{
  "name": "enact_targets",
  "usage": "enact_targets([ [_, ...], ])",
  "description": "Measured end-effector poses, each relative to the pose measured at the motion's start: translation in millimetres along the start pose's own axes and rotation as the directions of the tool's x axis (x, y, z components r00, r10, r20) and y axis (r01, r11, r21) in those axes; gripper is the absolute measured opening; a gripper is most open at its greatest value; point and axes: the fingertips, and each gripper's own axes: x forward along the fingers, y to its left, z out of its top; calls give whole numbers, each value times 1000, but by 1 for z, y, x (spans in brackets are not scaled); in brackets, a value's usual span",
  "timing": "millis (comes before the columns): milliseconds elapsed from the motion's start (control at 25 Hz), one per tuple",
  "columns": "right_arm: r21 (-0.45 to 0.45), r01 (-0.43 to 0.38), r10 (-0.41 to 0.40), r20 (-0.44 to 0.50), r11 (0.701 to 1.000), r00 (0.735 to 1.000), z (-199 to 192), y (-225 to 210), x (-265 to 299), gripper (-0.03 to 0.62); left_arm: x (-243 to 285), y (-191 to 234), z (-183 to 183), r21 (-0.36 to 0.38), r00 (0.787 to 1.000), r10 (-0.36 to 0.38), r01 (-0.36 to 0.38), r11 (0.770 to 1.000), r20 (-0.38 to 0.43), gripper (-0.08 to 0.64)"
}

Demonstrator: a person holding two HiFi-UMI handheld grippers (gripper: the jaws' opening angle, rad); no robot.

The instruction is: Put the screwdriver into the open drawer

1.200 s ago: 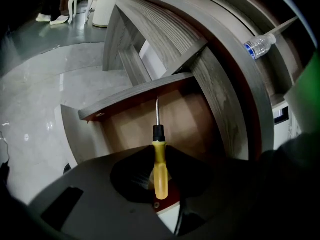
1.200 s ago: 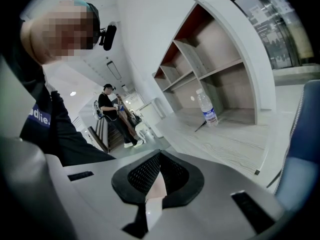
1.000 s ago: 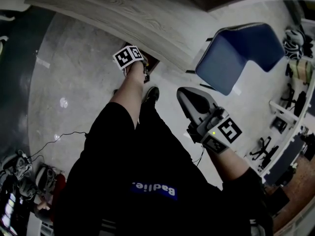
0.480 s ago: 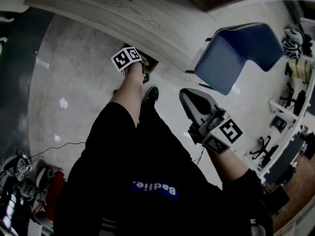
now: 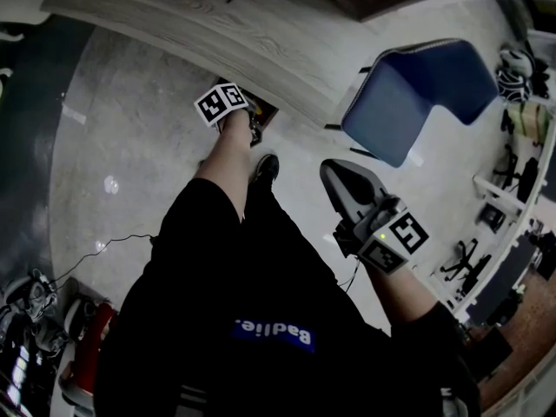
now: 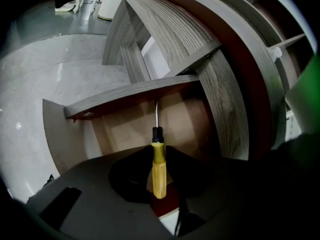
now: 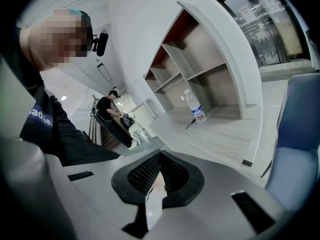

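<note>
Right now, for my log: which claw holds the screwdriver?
The left claw, shut on the yellow-handled screwdriver at the drawer; the right claw is empty.

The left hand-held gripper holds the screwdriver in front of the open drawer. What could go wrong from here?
1. The tip of the screwdriver appears close to the grey board at the edge of the drawer. If pushed forward, it may strike the board instead of going in.
2. The left hand-held gripper holds only the yellow handle. If released here, the tool may fall tip first and mark the drawer floor.
</note>
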Motion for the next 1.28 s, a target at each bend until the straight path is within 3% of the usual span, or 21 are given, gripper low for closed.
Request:
enact_targets([
  [240, 45, 6, -6, 2, 999, 1000, -1, 3, -3, 28, -2, 12, 9, -72, 998, 22, -18, 997, 55, 40],
  [480, 18, 20, -20, 2, 1000, 1000, -3, -2, -6, 28, -1, 10, 10, -49, 998, 16, -14, 999, 57, 42],
  [600, 15, 10, -10, 3, 1000, 1000, -2, 0, -4, 28, -2, 7, 12, -38, 998, 1, 2, 999, 66, 78],
  [840, 40, -16, 15, 38, 999, 999, 11, 13, 1, 29, -13, 4, 16, 10, 998, 3, -4, 1000, 69, 78],
  [1280, 5, -47, 47, 78, 999, 996, 20, 38, 3, 28, -51, 5, 12, 83, 998, -9, 4, 997, 63, 71],
])
